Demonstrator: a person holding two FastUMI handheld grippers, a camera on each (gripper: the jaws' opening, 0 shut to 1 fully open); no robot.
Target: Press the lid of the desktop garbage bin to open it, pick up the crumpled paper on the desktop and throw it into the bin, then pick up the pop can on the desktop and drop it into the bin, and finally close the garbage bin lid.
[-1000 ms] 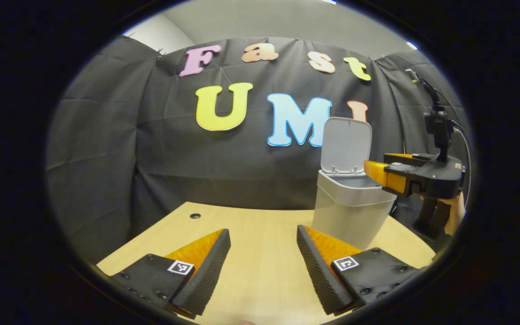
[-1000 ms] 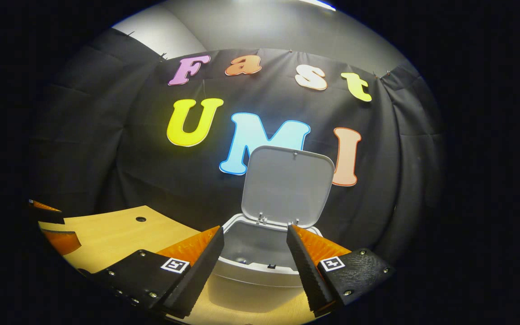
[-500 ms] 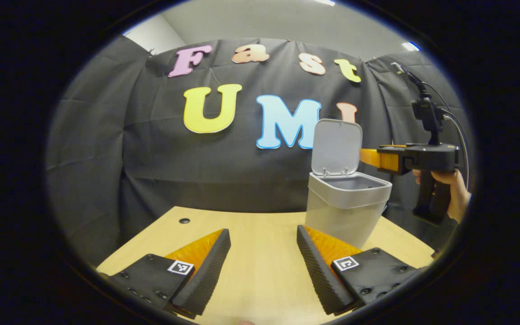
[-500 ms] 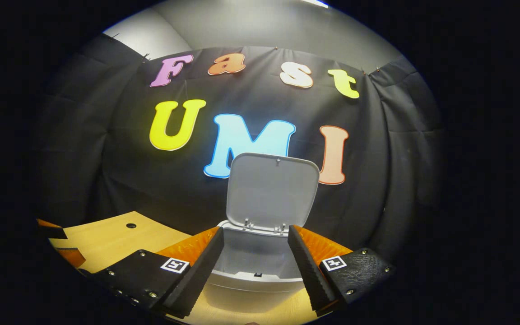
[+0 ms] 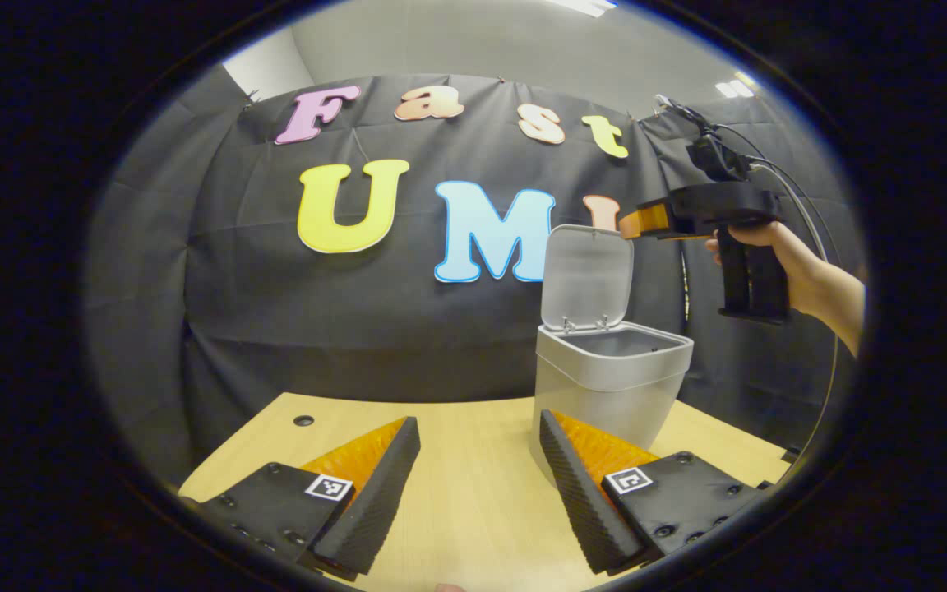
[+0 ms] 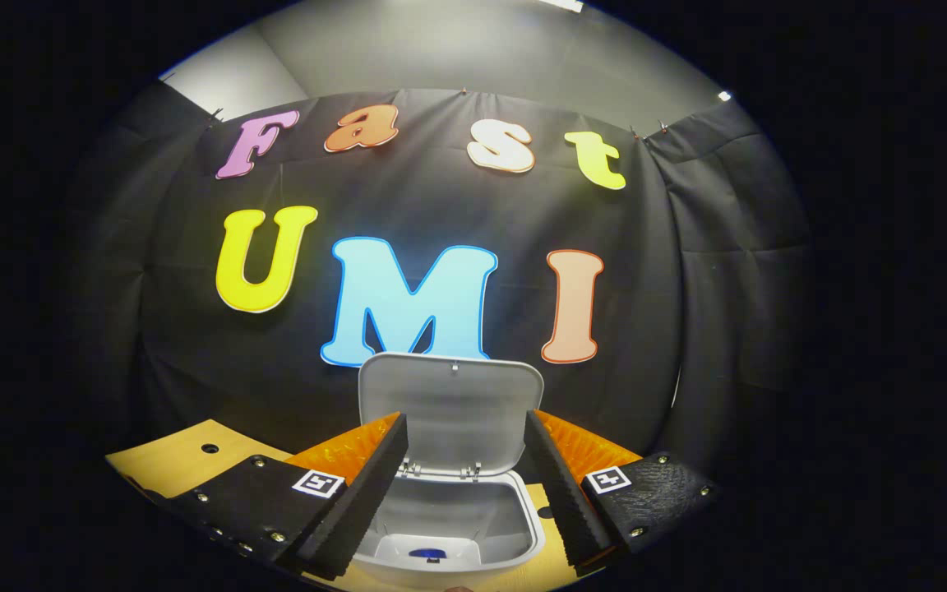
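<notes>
Grey bin point(image 5: 609, 386): stood on the wooden worktop point(image 5: 473, 485), just ahead of the left tongs' right finger; seen below and ahead of the right tongs.
Lid point(image 6: 450, 411): held upright, open, hinged at the far rim.
Bin contents: something blue point(image 6: 426, 553) was seen at the bottom.
Left tongs point(image 5: 473, 485): spread wide, nothing held, low over the worktop.
Right tongs point(image 6: 464, 485): spread wide, nothing held, raised above the bin, gripped by a hand point(image 5: 778, 255).

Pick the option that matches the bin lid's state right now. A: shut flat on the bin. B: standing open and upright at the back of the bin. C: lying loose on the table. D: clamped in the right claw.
B: the lid stands upright, hinged at the back rim of the open bin, and the right claw is open above it, not gripping it.
</notes>
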